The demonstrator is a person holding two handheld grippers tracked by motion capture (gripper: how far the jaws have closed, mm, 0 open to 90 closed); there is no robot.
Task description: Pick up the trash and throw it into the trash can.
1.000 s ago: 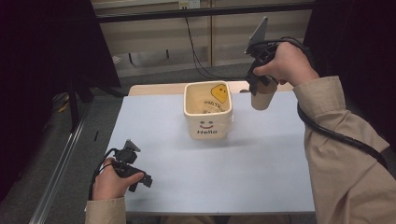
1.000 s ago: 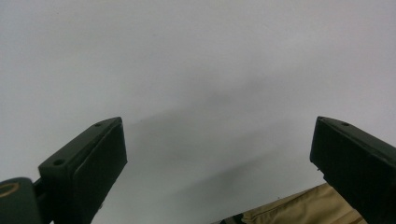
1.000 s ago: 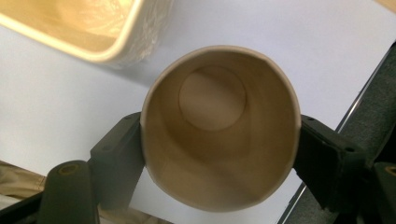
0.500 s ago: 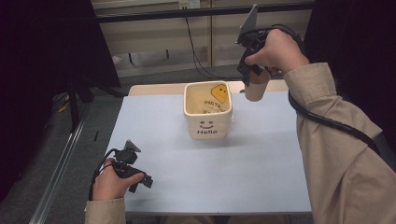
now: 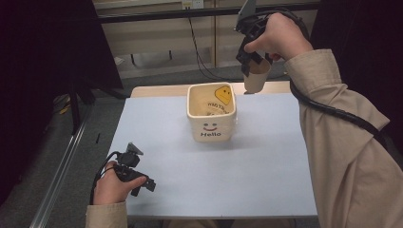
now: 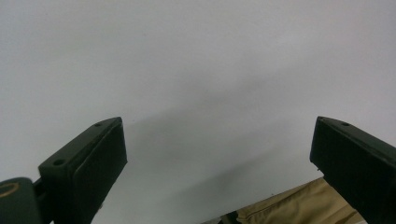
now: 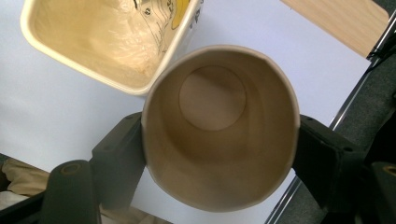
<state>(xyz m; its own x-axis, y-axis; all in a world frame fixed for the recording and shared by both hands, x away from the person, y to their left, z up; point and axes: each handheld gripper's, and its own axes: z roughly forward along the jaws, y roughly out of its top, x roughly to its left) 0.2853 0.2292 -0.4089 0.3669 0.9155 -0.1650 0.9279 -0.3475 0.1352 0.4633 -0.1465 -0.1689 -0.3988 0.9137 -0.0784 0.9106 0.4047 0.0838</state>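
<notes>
A brown paper cup (image 5: 256, 76) hangs in the air above the table's far right, and my right gripper (image 5: 251, 61) is shut on it. In the right gripper view the cup (image 7: 219, 126) is empty and squeezed slightly oval between the two black jaws, mouth toward the camera. A cream square bin (image 5: 211, 111) with a smiley and "Hello" on its front stands mid-table, left of and below the cup; its rim (image 7: 84, 70) and crumpled clear wrap inside appear at the upper left. My left gripper (image 5: 138, 173) rests low at the near left, open, with bare table between its jaws (image 6: 215, 158).
The pale blue table top (image 5: 247, 166) stretches around the bin. A wooden strip (image 5: 157, 90) runs along the far edge. A dark rail (image 5: 62, 161) and floor lie left of the table, and black cables (image 5: 199, 52) hang behind it.
My right gripper has risen with the paper cup and drifted toward the far edge, lifting it well off the table. The left hand and the bin have stayed put.
</notes>
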